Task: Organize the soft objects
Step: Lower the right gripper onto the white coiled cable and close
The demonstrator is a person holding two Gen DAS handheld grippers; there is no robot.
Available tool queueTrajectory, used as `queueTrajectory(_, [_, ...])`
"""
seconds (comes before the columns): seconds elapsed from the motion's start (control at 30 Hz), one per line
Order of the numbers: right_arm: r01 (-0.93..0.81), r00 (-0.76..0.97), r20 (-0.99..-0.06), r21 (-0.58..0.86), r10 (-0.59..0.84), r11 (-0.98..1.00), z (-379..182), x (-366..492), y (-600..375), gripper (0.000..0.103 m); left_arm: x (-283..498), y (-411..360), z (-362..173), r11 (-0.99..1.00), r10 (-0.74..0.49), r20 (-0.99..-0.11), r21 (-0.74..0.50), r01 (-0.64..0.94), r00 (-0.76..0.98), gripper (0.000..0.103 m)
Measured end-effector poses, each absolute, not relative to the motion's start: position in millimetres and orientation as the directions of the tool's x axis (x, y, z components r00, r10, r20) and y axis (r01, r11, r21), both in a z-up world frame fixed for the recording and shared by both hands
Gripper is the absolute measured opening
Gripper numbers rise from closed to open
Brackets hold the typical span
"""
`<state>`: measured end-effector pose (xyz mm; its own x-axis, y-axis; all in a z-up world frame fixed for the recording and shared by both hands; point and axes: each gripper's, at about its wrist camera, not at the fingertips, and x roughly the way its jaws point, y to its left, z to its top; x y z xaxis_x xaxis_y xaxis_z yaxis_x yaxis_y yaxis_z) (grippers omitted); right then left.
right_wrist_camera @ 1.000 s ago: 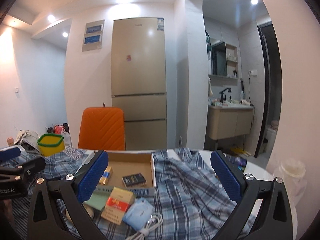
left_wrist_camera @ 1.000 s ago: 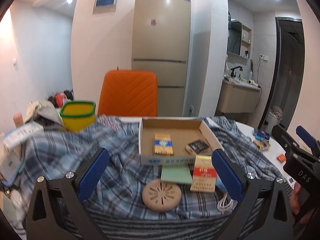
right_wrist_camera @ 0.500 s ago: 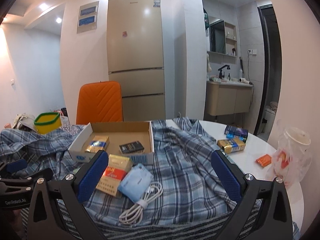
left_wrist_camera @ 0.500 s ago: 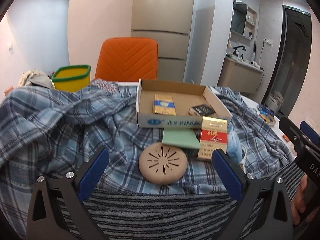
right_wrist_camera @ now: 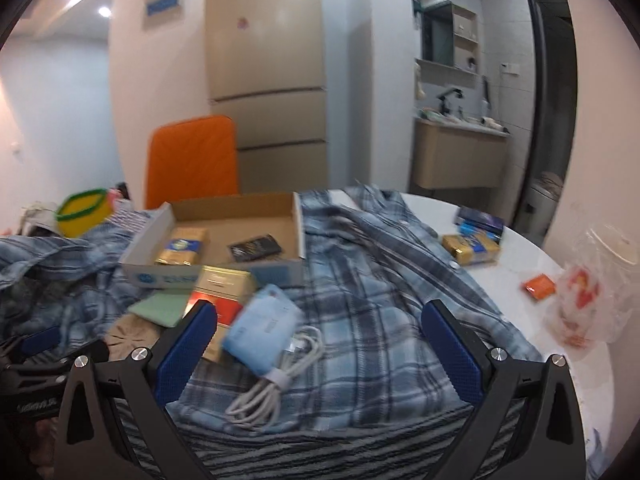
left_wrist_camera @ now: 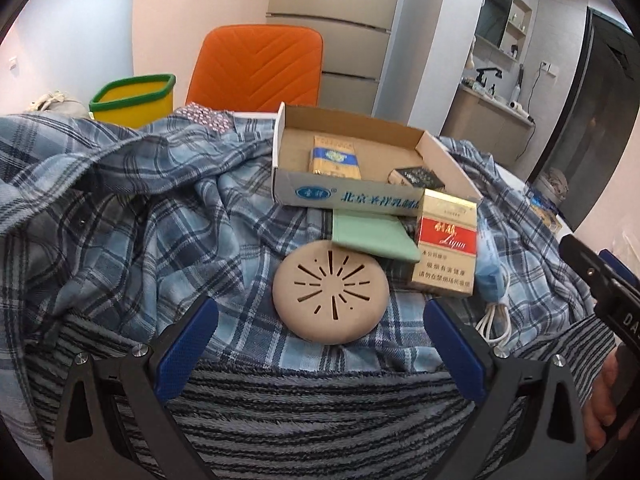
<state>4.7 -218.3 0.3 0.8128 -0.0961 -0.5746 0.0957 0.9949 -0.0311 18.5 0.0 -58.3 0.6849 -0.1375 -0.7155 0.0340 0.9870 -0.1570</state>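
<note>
Kitchen-ish room here: tall beige fridge (left_wrist_camera: 340, 20) at the back, one orange chair (left_wrist_camera: 256, 70) in front of it, and a round white table (right_wrist_camera: 516, 256) buried under fabric.

Left wrist view first. My left gripper (left_wrist_camera: 320, 344) has both blue pads wide apart with nothing between them, hovering over a dark striped fuzzy blanket (left_wrist_camera: 320, 412) at the near edge. The plaid shirt (left_wrist_camera: 132, 216) is spread across the table beyond it, bunched up on the left, its long run going left to right in this view. Sitting on the shirt: one cardboard box (left_wrist_camera: 352, 196), open top, with two packs inside, a gold-and-blue pack (left_wrist_camera: 334, 158) and a black pack (left_wrist_camera: 416, 178). In front of the box there's one green pad (left_wrist_camera: 372, 236), one red-and-gold pack (left_wrist_camera: 446, 244) standing tilted, and one round tan disc (left_wrist_camera: 330, 298) lying flat, touching the green pad's corner. One yellow tub (left_wrist_camera: 134, 100) with a green rim sits behind the shirt on the left.

Right wrist view, a bit blurry. My right gripper (right_wrist_camera: 320, 344) is spread open too, gripping nothing. From here the shirt stretches away toward the far side of the table. One light blue pouch (right_wrist_camera: 262, 328) and one coiled white cable (right_wrist_camera: 276, 380) lie on it. On the bare table to the right: a small pile of packs (right_wrist_camera: 474, 240), one orange packet (right_wrist_camera: 540, 286), and one plastic bag (right_wrist_camera: 592, 300).
</note>
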Motion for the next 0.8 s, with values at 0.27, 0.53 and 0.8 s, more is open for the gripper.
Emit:
queueTrajectory(0.27, [0.036, 0.670, -0.742, 0.010, -0.017, 0.999, -25.8, 26.3, -209.7, 0.091, 19.5, 1.6, -59.3, 0.981, -0.172, -0.711, -0.184, 0.056, 0.682, 0.102])
queueTrajectory(0.53, [0.006, 0.542, -0.839, 0.058, 0.045, 0.998, -51.0, 46.1, -205.2, 0.065, 20.7, 1.1, -59.4, 0.980, -0.184, -0.712, -0.188, 0.068, 0.678, 0.102])
queueTrajectory(0.8, [0.014, 0.468, -0.884, 0.020, 0.011, 1.000, -63.5, 63.1, -200.5, 0.046, 22.4, 1.3, -61.1, 0.978, -0.192, -0.718, -0.195, 0.072, 0.669, 0.102])
